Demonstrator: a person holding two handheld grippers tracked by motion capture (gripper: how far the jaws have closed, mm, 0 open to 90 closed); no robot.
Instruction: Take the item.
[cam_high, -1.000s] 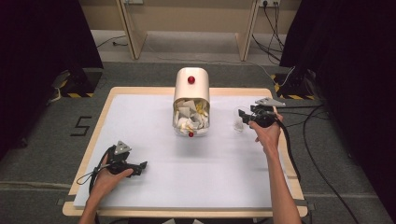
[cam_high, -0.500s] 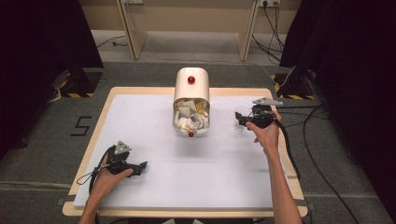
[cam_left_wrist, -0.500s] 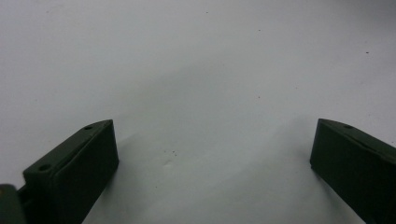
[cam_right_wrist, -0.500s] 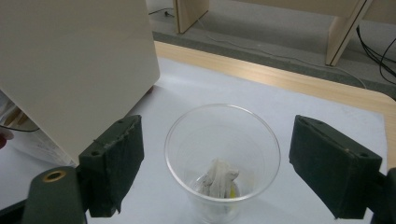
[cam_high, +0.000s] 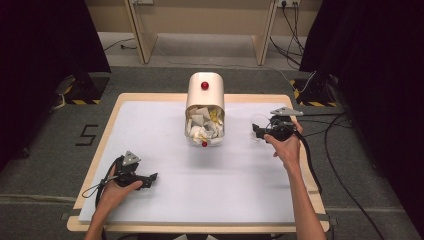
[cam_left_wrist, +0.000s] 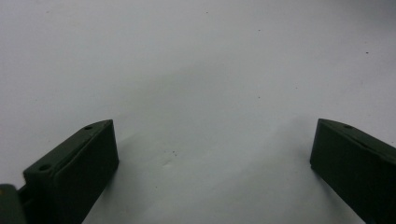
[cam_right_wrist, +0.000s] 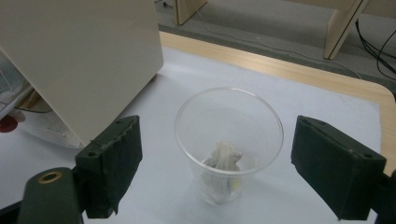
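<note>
Left claw (cam_high: 150, 178) first, nearest the person: it lies low on the white bench (cam_high: 150, 125) at the near left corner, jaws spread wide with nothing but bare surface between them in the left gripper view. It looks parked there, out of the way, so the other hand has the working side to itself.

Moving up the bench, right claw (cam_right_wrist: 215, 163) is where the action is. Its jaws have just been opening and now stand wide, one on each side of the clear plastic cup (cam_right_wrist: 229, 140), with a gap on both sides, so nothing is gripped. The cup stands upright on the bench between those open jaws, looking as if it has just been let go of. Inside, at the bottom, sits a crumpled white scrap (cam_right_wrist: 225, 156), possibly with a touch of yellow beneath it, though that is hard to make out. Standing upright keeps it from spilling.

Just beyond, to the cup's left in the high view, the cream bin (cam_high: 205, 107) lies tipped with its mouth toward the person, white and yellow paper wads (cam_high: 202, 125) showing inside. My read: that tilt keeps the wads reachable, and the cup sits near it for short trips.
</note>
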